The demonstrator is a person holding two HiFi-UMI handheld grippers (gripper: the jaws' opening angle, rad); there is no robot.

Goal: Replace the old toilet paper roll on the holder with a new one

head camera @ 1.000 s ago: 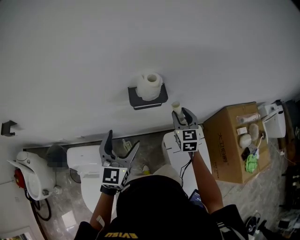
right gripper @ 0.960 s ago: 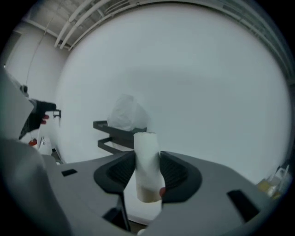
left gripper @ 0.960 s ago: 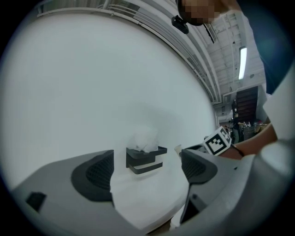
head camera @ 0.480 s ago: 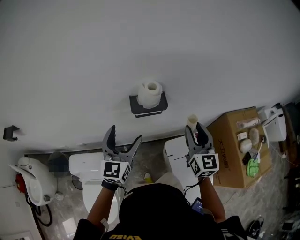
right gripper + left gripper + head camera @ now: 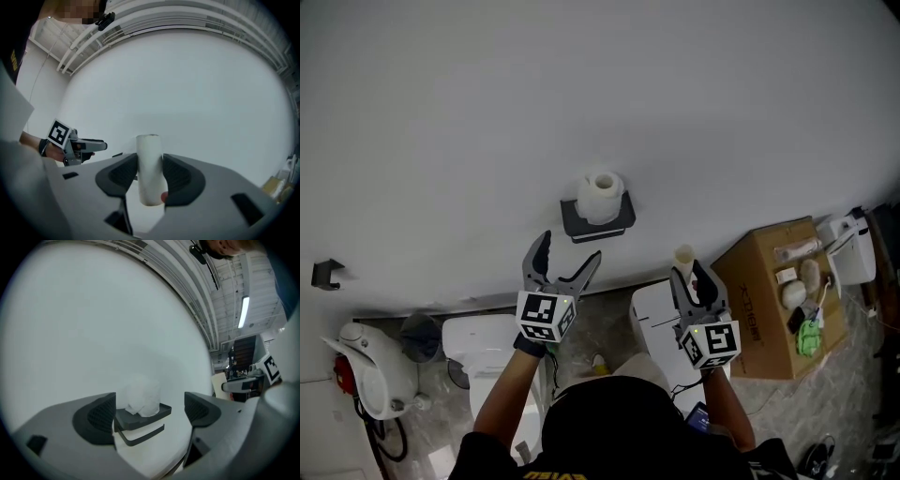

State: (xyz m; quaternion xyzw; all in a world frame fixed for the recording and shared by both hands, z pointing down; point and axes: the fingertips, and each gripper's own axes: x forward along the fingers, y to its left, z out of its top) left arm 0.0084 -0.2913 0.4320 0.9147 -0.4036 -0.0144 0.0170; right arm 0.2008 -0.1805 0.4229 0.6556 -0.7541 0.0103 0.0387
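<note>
Head view has the left gripper point(image 5: 569, 251), jaws wide apart and empty, closer under the holder point(image 5: 600, 231) than a second ago, when it sat lower and off to the holder's left. The white toilet paper roll point(image 5: 602, 190) stands on top of the holder (the left gripper view frames both between its jaws). The right gripper point(image 5: 690, 275), jaws clamped on an upright bare cardboard tube point(image 5: 683, 255), was just right of the holder before. It now sits farther right and lower.
</note>
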